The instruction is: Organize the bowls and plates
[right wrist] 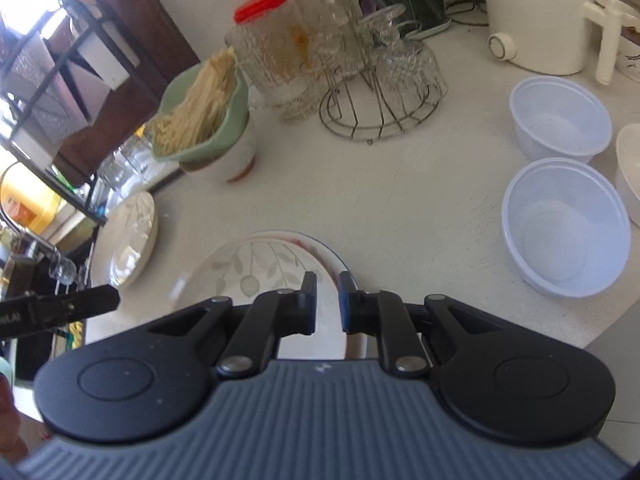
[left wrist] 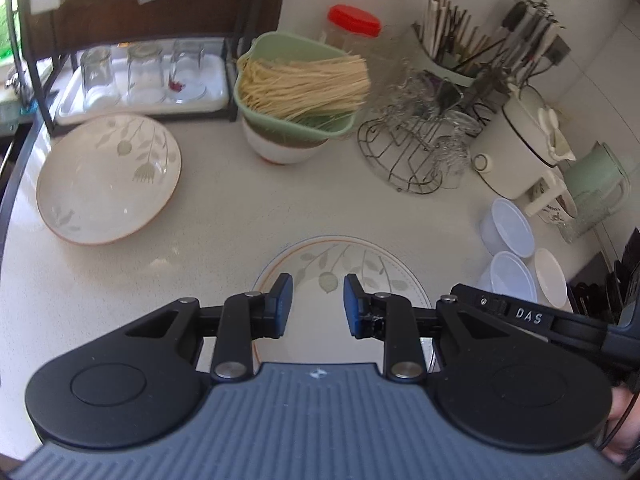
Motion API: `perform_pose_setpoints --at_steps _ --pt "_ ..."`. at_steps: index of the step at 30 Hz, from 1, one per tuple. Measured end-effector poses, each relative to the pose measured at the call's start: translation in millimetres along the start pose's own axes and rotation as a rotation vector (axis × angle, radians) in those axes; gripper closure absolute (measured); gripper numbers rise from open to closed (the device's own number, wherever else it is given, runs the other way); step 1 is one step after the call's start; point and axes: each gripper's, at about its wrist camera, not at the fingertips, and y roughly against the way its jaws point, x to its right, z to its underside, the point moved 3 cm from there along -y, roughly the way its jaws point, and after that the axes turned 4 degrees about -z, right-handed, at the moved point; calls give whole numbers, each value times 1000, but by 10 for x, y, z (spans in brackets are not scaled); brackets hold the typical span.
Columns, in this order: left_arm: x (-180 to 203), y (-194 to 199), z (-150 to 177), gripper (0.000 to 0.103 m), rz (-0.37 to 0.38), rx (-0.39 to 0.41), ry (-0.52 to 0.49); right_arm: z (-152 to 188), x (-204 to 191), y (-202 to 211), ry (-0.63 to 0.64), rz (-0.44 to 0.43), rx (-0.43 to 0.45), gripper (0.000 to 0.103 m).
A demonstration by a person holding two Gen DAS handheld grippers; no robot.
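Observation:
A flat floral plate (left wrist: 340,264) with a blue and orange rim lies on the pale counter (left wrist: 224,216), just below both grippers. My left gripper (left wrist: 318,304) hangs above the plate's near half, open, with nothing between its pads. My right gripper (right wrist: 328,302) is shut to a narrow slit over the right side of the same plate (right wrist: 248,264). White plate shows through the slit, and I see nothing pinched. A deeper floral plate (left wrist: 108,178) rests at the left, by the rack. Two translucent plastic bowls (right wrist: 560,120) (right wrist: 566,224) and a white bowl (right wrist: 630,172) stand at the right.
At the back stands a green basket of dry noodles (left wrist: 296,80) on a white bowl. A wire rack of glasses (left wrist: 408,148) and a white pot (left wrist: 520,140) are to its right. A black shelf with a tray of glasses (left wrist: 140,80) fills the back left. The counter's edge runs along the left.

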Motion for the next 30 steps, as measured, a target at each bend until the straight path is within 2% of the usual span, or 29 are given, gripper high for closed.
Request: perform_pose_setpoints --at_steps 4,12,17,21,30 --pt "-5 153 -49 72 17 22 -42 -33 -146 188 19 -4 44 89" --pt "-24 478 -124 72 84 89 -61 -16 -437 512 61 -25 144 89" --pt "-50 507 -112 72 86 93 -51 57 -445 458 12 -13 140 89" --pt "-40 506 -83 72 51 97 -36 101 -456 507 11 -40 135 89" --pt "283 449 147 72 -40 120 60 97 -272 739 198 -94 111 89"
